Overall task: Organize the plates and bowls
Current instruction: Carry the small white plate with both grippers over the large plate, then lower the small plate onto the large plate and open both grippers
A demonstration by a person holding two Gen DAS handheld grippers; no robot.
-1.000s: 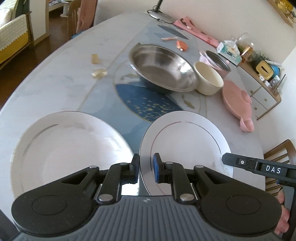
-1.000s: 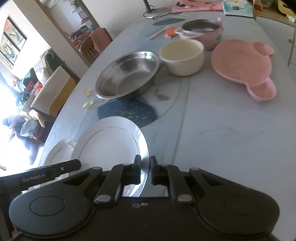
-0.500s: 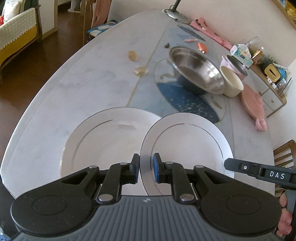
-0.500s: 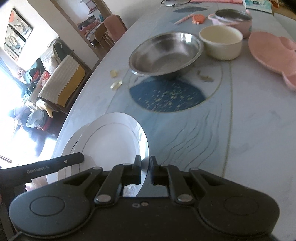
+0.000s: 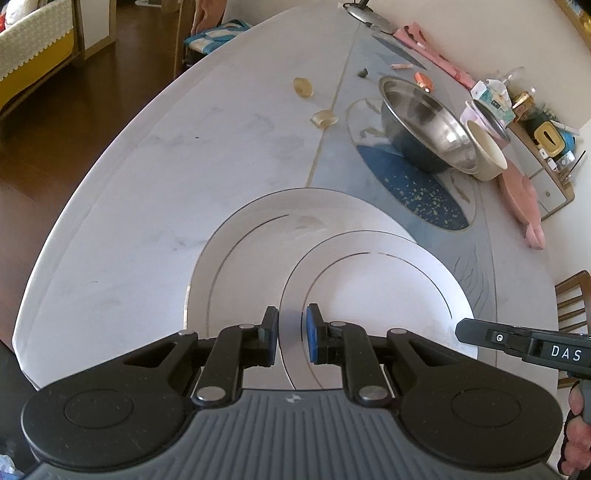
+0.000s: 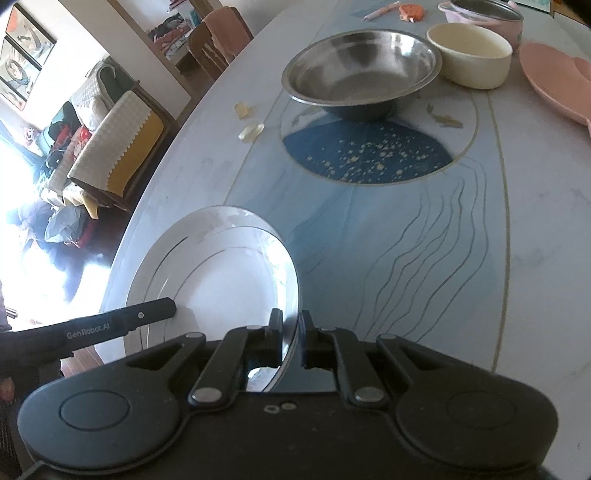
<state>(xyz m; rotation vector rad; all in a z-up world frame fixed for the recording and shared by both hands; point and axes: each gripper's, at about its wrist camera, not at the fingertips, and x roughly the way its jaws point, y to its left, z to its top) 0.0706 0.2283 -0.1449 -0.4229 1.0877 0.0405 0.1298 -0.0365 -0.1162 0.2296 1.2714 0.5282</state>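
Two white plates with a thin gold ring are in play. The smaller white plate (image 5: 373,280) is held by both grippers over the larger white plate (image 5: 251,251), which lies on the table. My left gripper (image 5: 291,332) is shut on the small plate's left rim. My right gripper (image 6: 291,336) is shut on its right rim (image 6: 291,291). The small plate overlaps the larger plate's right half. In the right wrist view the larger plate (image 6: 155,258) shows behind the small one.
A steel bowl (image 6: 362,70), a cream bowl (image 6: 469,55), a pink-rimmed pot (image 6: 484,14) and a pink plate (image 6: 554,77) stand further along the table. Small yellowish bits (image 5: 325,118) lie on the marble. The table edge (image 5: 55,240) is at left.
Both grippers have carried the small plate leftward; it was beside the large plate and now overlaps it.
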